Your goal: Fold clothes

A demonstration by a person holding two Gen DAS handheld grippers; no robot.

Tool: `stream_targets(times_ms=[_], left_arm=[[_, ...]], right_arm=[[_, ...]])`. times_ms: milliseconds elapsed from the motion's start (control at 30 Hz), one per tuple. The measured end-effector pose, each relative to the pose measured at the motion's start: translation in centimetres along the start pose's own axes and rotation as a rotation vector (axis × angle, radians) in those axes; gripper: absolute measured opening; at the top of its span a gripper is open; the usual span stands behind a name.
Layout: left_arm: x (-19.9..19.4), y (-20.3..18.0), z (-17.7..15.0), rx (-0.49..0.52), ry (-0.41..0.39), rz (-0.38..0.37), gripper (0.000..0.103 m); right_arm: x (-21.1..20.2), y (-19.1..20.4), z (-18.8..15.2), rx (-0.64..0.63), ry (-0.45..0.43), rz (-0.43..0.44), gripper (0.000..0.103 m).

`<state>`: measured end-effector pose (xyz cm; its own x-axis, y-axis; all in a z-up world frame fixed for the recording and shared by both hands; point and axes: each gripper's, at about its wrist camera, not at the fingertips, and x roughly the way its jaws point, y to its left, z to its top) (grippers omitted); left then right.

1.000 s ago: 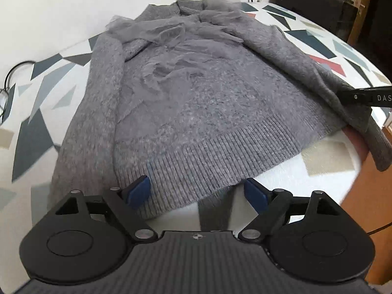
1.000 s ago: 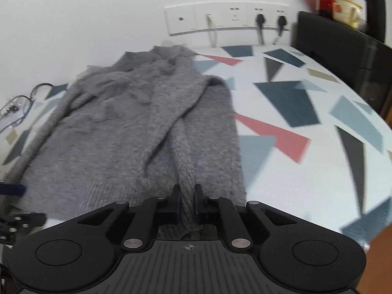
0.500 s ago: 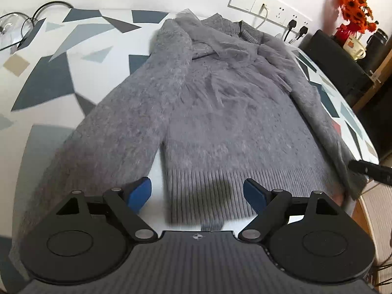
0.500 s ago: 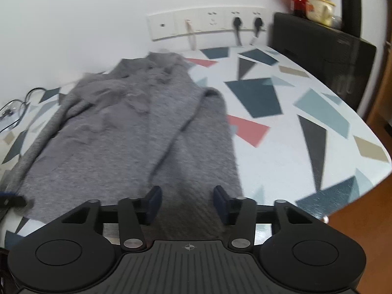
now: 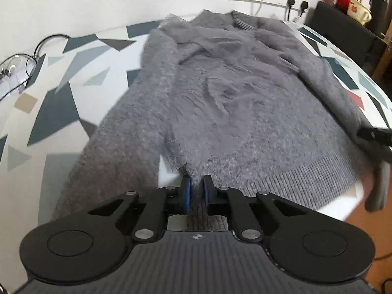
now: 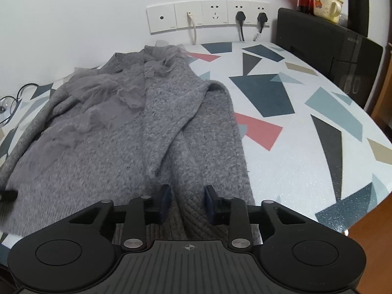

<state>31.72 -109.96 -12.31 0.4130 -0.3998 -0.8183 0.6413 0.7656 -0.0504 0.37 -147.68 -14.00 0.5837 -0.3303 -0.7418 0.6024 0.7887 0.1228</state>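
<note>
Gripping sweater (image 5: 245, 112) hem, left tongs (image 5: 196, 193) just closed; right tongs (image 6: 187, 203) closing, pads astride cuff (image 6: 193, 218). We note sweater's long axis runs away along surface (image 6: 306, 147).

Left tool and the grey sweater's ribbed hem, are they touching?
Touching. The left wrist view shows the left tool, just closed, pinching the sweater's ribbed hem between its pads.

Home, patterned tablecloth (image 6: 306, 147), wall sockets (image 6: 210, 16), mug (image 6: 327, 6)
</note>
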Motion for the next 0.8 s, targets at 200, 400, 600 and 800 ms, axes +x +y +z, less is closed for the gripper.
stream_targets(times_ms=[200, 400, 600, 800], left_arm=[[-1.5, -0.2, -1.7, -0.054, 0.057, -0.044, 0.011], [-1.9, 0.4, -2.0, -0.122, 0.096, -0.070, 0.011], [-2.4, 0.8, -0.9, -0.109, 0.131, -0.092, 0.033], [-8.0, 2.1, 1.6, -0.057, -0.103, -0.094, 0.070]], right_arm=[[-0.5, 0.1, -0.2, -0.065, 0.031, 0.031, 0.018], [-1.5, -0.4, -0.9, -0.073, 0.074, 0.035, 0.018], [-2.4, 0.1, 1.1, -0.050, 0.157, -0.005, 0.038], [-7.2, 0.7, 10.3, -0.010, -0.009, 0.128, 0.056]])
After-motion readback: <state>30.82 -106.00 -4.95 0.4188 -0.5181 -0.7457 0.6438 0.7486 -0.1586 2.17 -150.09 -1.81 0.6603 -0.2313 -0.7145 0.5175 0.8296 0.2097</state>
